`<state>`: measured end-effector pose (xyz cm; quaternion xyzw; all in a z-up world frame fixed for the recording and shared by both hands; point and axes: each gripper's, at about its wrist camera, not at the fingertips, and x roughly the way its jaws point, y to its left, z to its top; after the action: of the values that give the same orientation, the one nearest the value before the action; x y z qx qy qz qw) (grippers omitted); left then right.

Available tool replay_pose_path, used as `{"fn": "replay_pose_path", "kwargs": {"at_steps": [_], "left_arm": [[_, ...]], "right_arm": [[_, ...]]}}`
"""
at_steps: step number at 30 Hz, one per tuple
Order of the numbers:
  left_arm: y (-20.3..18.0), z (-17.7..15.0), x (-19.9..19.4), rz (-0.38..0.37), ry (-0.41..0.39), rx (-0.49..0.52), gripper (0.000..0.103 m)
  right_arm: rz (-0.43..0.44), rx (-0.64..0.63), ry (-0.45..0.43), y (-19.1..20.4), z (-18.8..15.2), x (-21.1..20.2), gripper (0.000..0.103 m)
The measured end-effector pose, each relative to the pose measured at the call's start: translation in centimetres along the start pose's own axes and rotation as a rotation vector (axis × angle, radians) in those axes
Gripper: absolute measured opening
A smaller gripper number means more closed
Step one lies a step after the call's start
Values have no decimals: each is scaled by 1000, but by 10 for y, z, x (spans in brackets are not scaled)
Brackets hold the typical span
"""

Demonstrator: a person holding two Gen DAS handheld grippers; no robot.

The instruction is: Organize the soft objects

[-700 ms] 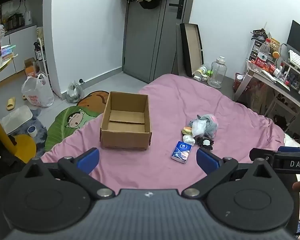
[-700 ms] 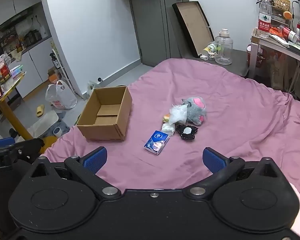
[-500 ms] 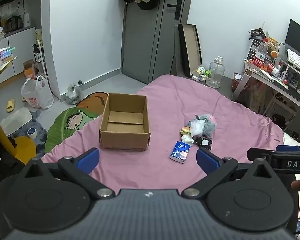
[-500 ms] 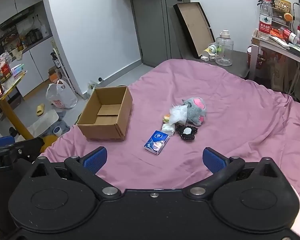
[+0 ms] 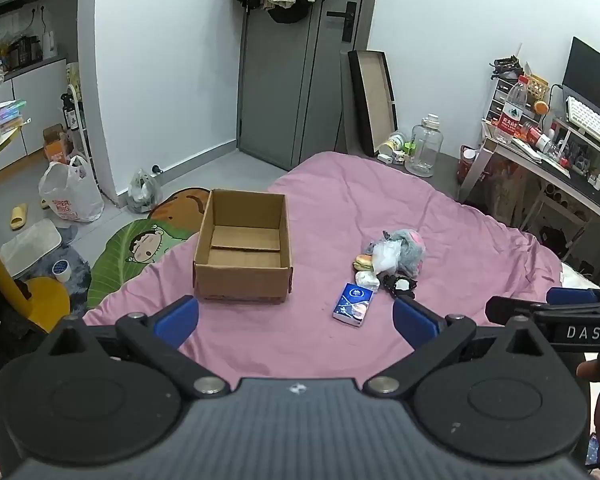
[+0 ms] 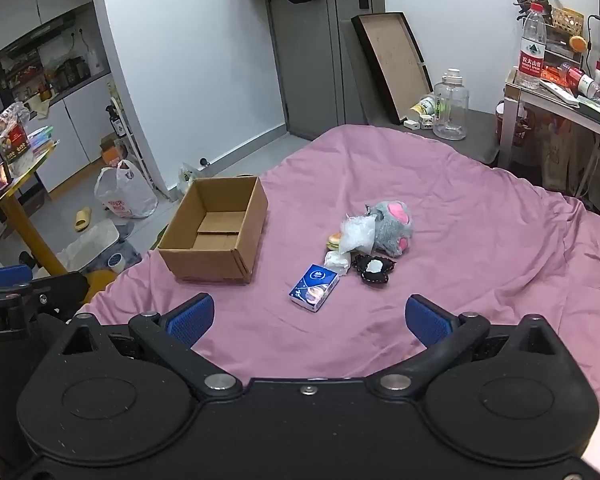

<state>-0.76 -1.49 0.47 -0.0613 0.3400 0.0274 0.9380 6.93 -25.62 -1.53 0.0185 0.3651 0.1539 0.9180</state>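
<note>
Two claws, left gripper (image 5: 296, 316) and right gripper (image 6: 309, 317), both spread wide apart and clamped on nothing, hovering over the near edge of the pink bedspread (image 6: 480, 208). Ahead on the spread, one small heap of soft things: grey plush (image 6: 392, 226) with pink pads, crumpled white bag (image 6: 356, 234) touching it, little burger toy (image 6: 333, 241) just beside the bag, black frilly piece (image 6: 374, 268) in front. Nearest of the lot, blue tissue pack (image 6: 313, 287), lying flat just in front of the heap and apart from the open cardboard box (image 6: 204, 266), which sits off to the left. From the right wrist, pack almost dead ahead, midway between the two fingers; from the left wrist, ahead but off toward the right-hand finger. Long axis of the pack running away from the claw and slanting a little to the right, so narrow width across the jaws on a straight reach. Judged nearer and better lined up: right gripper. Likely next: forward and down onto the pack, then a carry leftward to the box. Nothing visible in the box, task judged barely begun
</note>
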Motion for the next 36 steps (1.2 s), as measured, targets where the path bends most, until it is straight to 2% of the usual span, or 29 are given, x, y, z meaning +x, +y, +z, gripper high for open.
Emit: {"fn": "replay_pose_path", "kwargs": {"at_steps": [36], "left_arm": [[3, -2, -3, 1, -7, -2, 103]], "right_arm": [[-4, -20, -2, 5, -2, -3, 103]]}}
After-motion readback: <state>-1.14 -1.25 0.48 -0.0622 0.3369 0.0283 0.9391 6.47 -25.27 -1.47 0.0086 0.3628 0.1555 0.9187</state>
